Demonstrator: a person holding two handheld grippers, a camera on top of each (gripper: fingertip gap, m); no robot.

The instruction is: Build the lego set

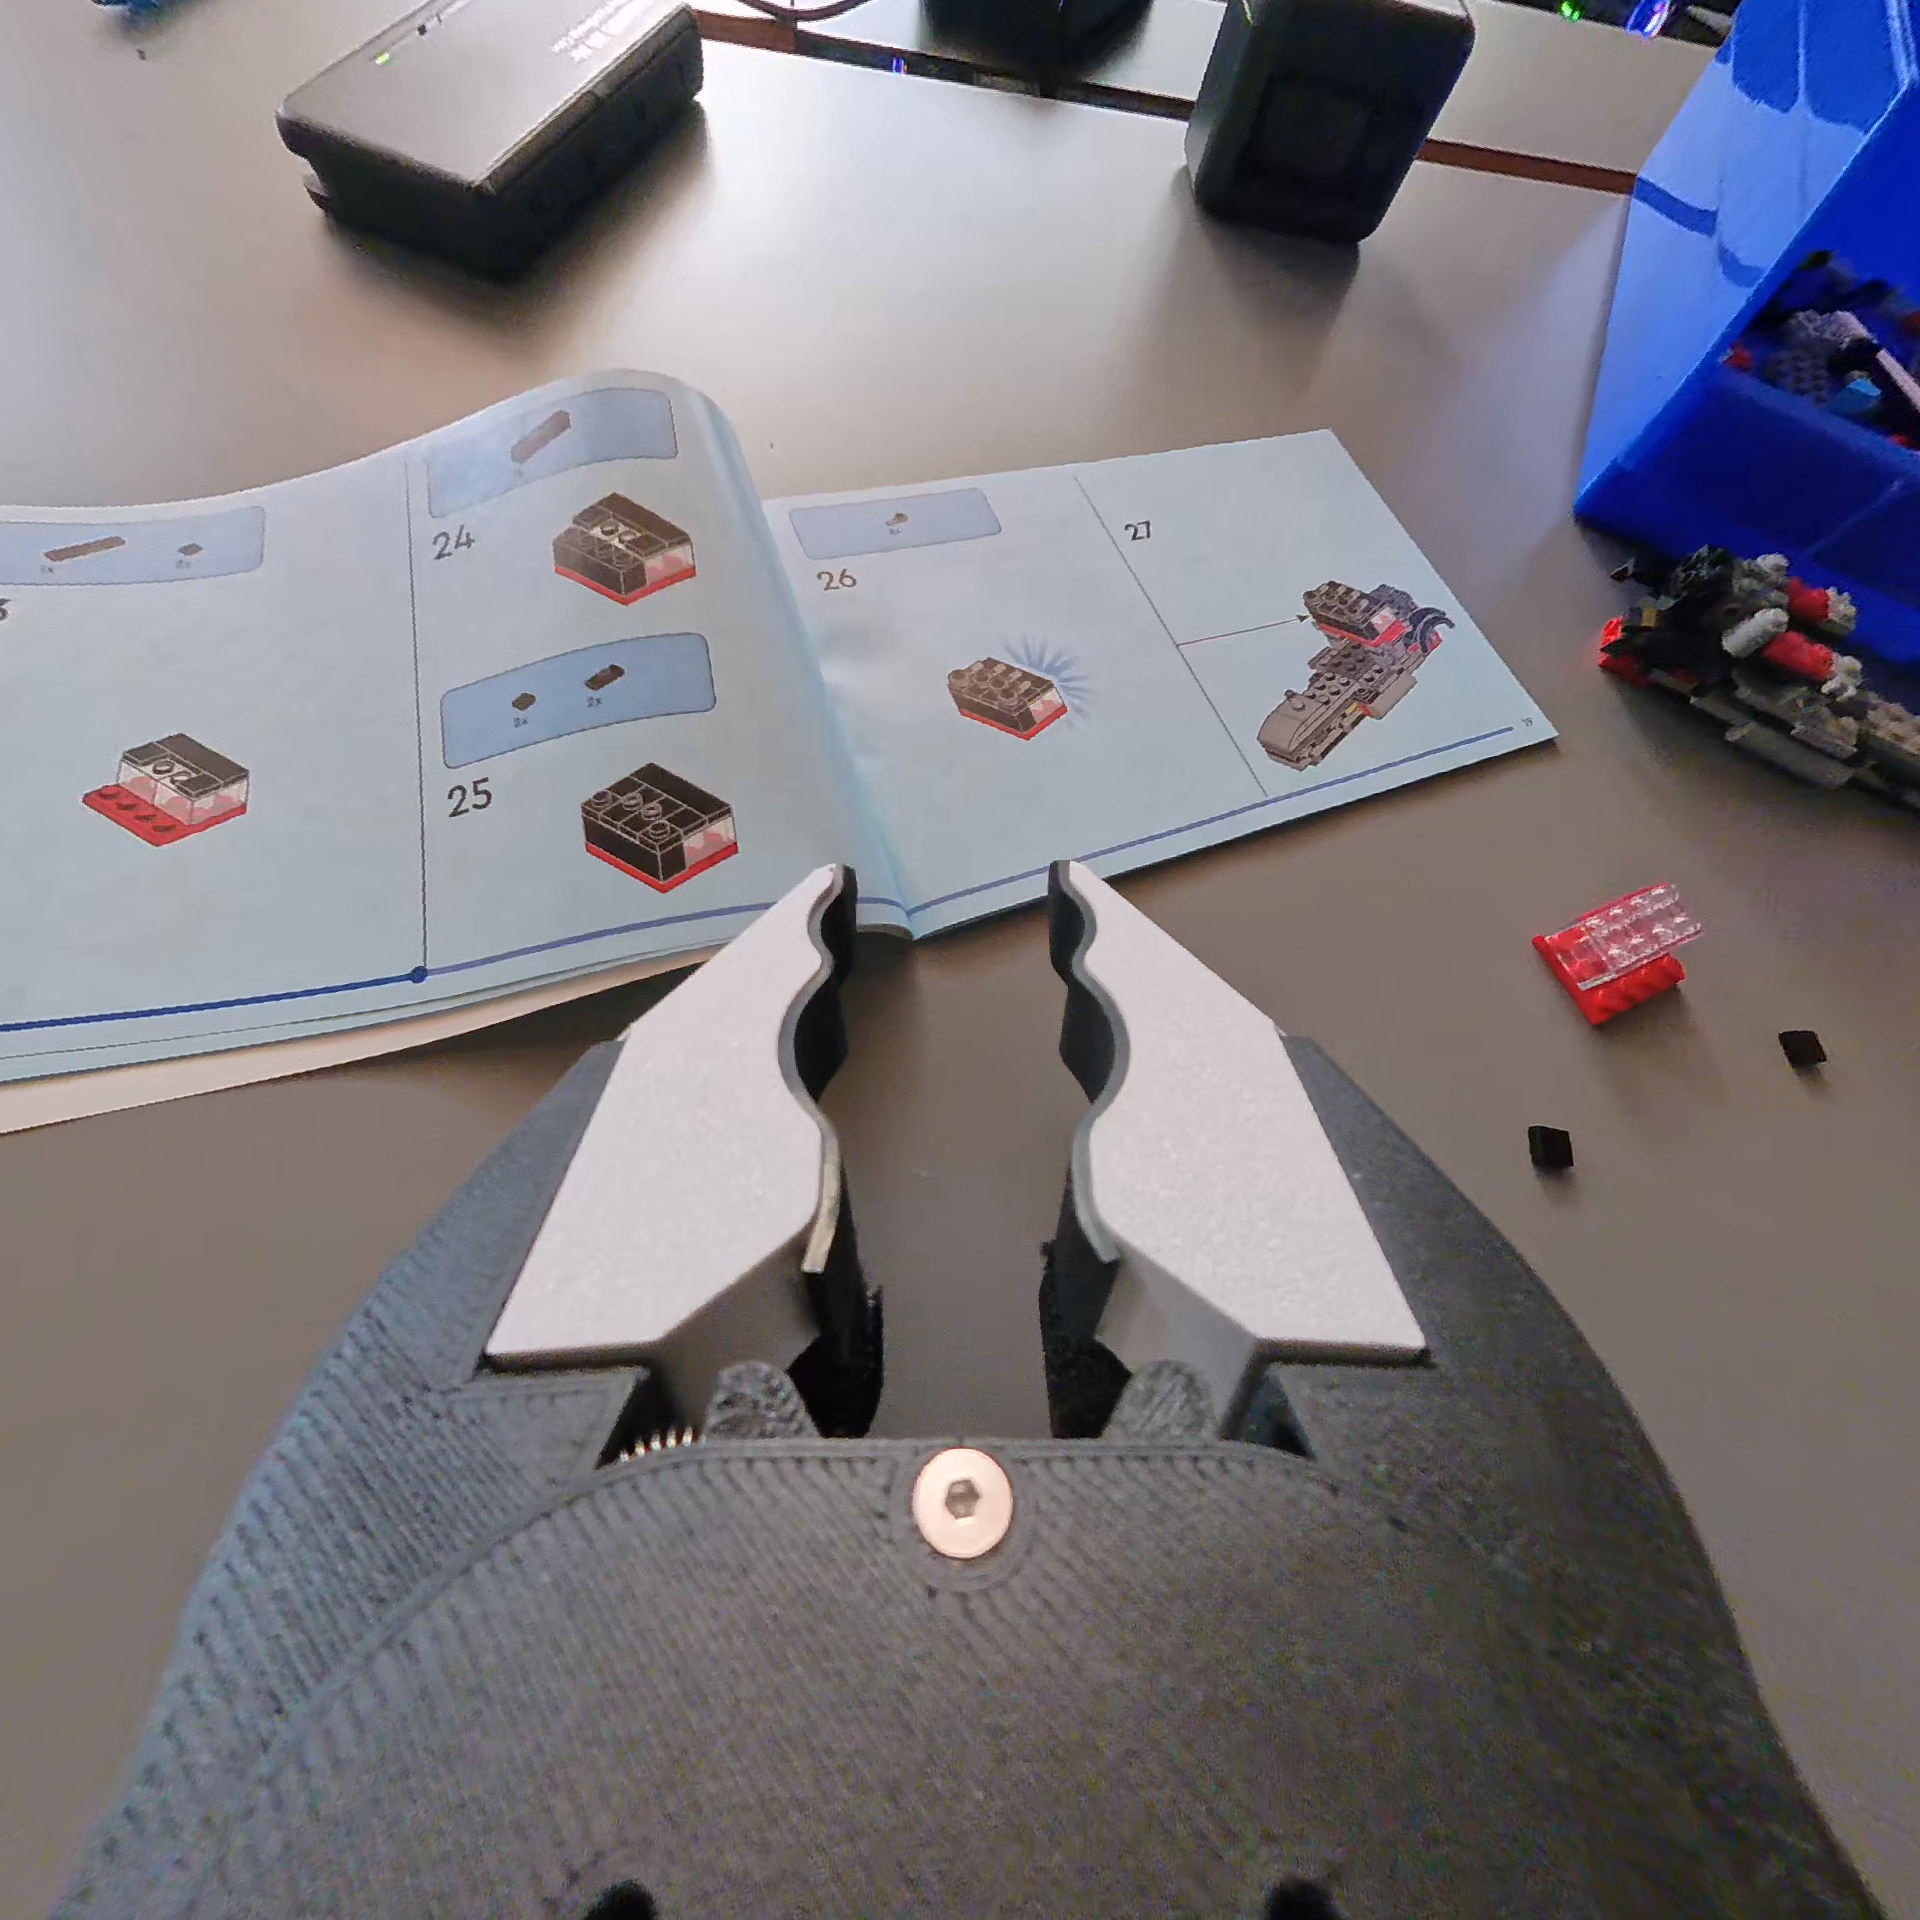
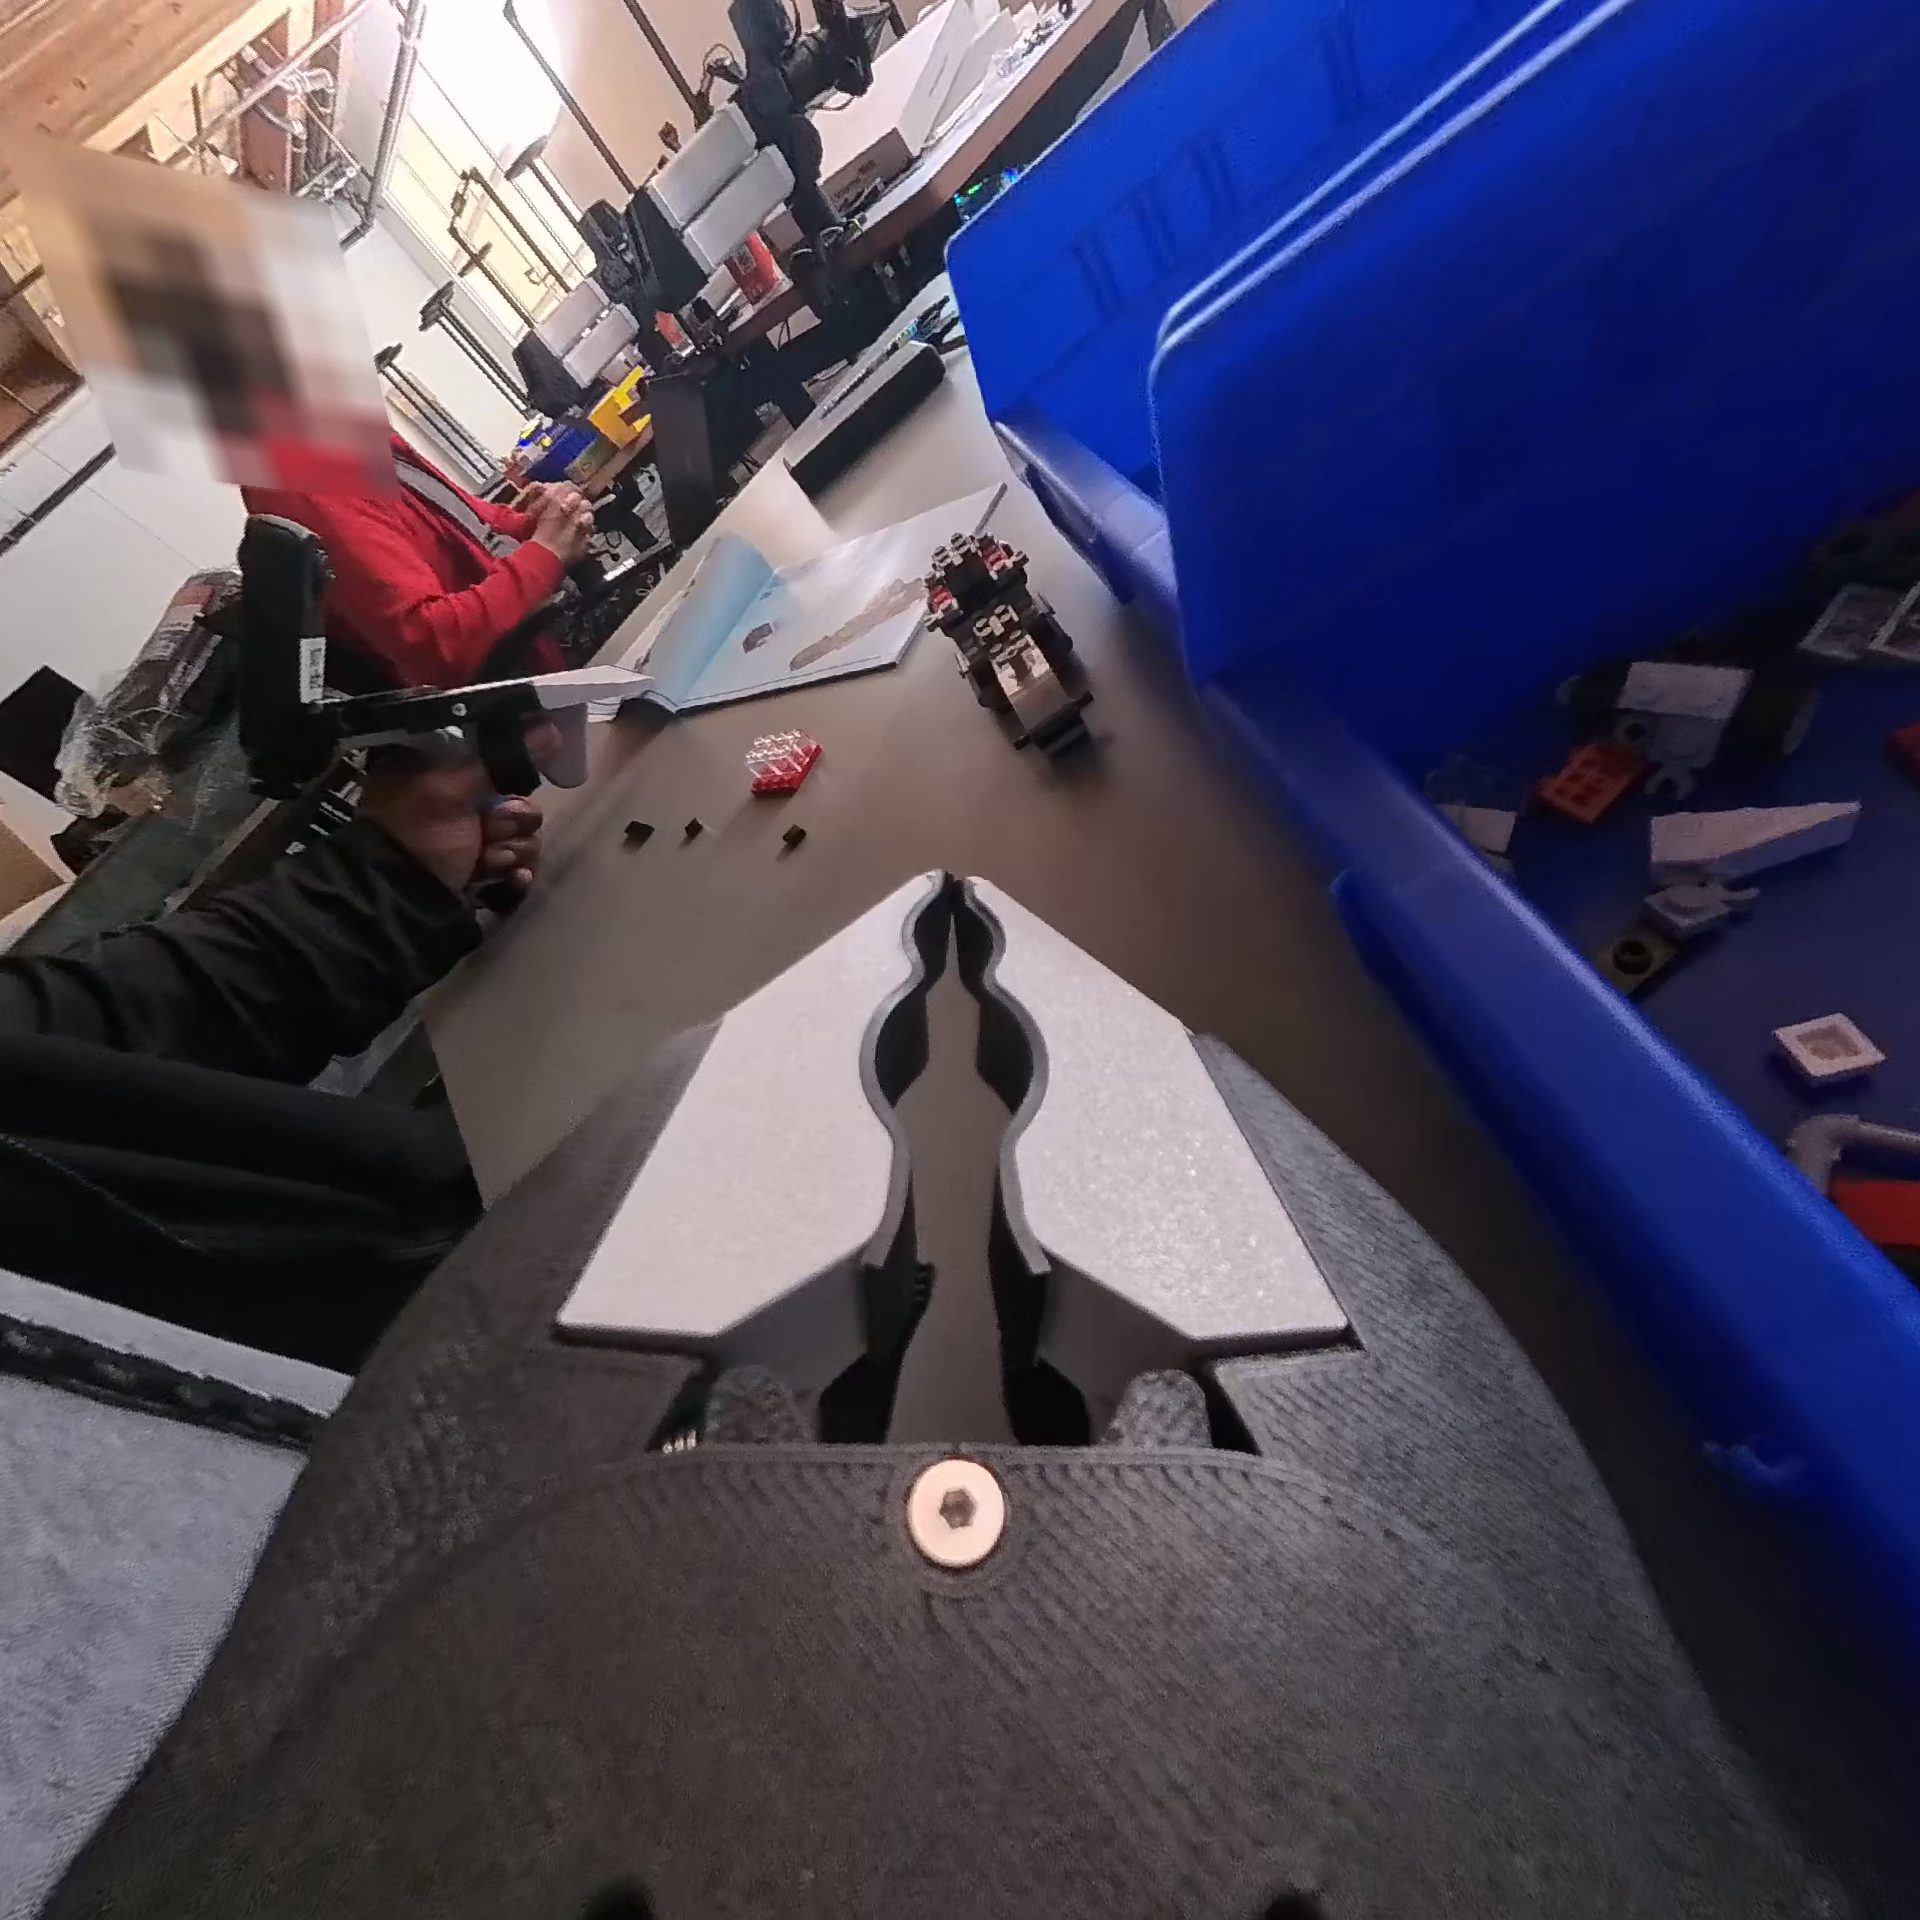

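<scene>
Left gripper [image 1: 951,894] hovering spread, empty; red-and-clear brick stack [image 1: 1616,951] lying to its right. Right gripper [image 2: 954,891] pressed together, empty, stack [image 2: 784,764] ahead.

- A dark grey table [image 1: 1039,343] fills the left wrist view.
- In the right wrist view, bright windows [image 2: 436,135] glow at 11 o'clock.
- A wooden ceiling [image 2: 114,52] shows at 10 o'clock.
- Long desks [image 2: 935,177] with monitors [image 2: 686,426] and chairs [image 2: 717,187] recede towards 12 o'clock.
- A grey floor [image 2: 114,1507] lies at 8 o'clock.
</scene>
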